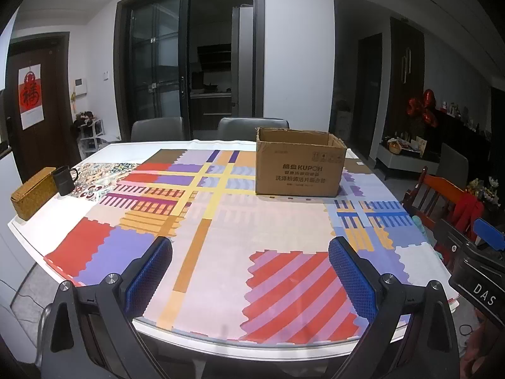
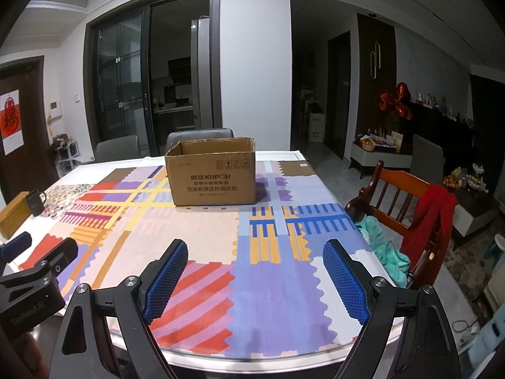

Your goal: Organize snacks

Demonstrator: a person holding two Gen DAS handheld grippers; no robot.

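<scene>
Brown corrugated cardboard made up the one large thing on the table point(image 1: 104, 154): an open-topped cardboard box point(image 1: 298, 165), printed "KUPOH" on its near face above lines of Chinese text, stood upright toward the far side of the patchwork tablecloth point(image 1: 221, 237), its flaps folded back. What lay inside it could not be seen from either wrist view, and no snacks showed on the cloth. The left gripper point(image 1: 251, 263) hovered over the near edge of the table with its blue-padded fingers spread wide and nothing between them, only the striped cloth below. The right gripper point(image 2: 255, 267) hung beside it in the same manner, released, its blue pads well apart and empty, aimed across the cloth at the box. Both grippers were well apart from the box. At the table's far left corner a woven box point(image 1: 33, 192) sat just beside a dark mug point(image 1: 64, 180), the two touching or nearly so. Grey chairs point(image 1: 252, 126) stood behind the table, and to the right a wooden chair point(image 2: 401, 202) carried a red garment point(image 2: 426, 221) over its back and a teal cloth point(image 2: 383, 246) on its seat.
</scene>
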